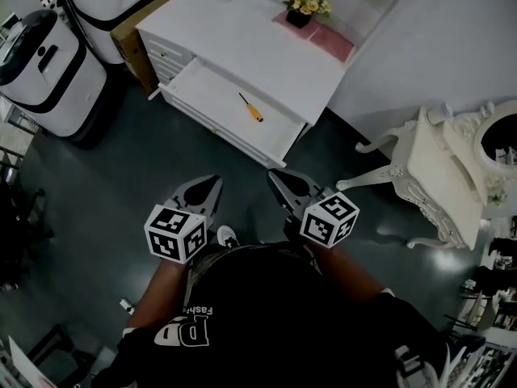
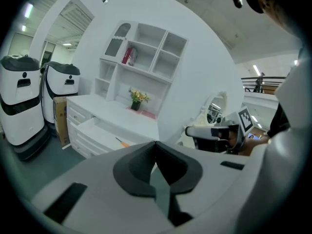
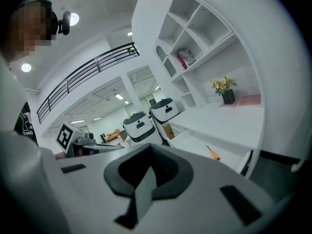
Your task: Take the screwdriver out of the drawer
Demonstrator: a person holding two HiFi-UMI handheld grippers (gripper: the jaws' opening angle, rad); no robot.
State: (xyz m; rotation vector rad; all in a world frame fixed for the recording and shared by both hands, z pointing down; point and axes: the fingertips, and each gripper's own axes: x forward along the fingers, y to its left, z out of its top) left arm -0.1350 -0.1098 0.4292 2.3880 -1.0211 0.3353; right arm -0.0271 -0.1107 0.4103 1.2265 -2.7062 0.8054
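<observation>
While your left claw [image 1: 212,186] and right claw [image 1: 276,179] sit shut, empty, drawer [image 1: 230,136] stands open.
Screwdriver [image 1: 251,109] diagonal, handle lower right, tip upper left, clear of drawer walls.

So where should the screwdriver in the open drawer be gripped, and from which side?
By the orange handle, from above, jaws across it: the screwdriver lies flat on the drawer floor, and the handle is thicker than the thin shaft.

Lower centre of the head view: the person's black shirt [image 1: 275,314] carries white print [image 1: 192,323], a small word starting "Fash" above two large letters too distorted to read. The square markers on the left gripper [image 1: 213,184] and right gripper [image 1: 276,181] show patterns only, no letters.
</observation>
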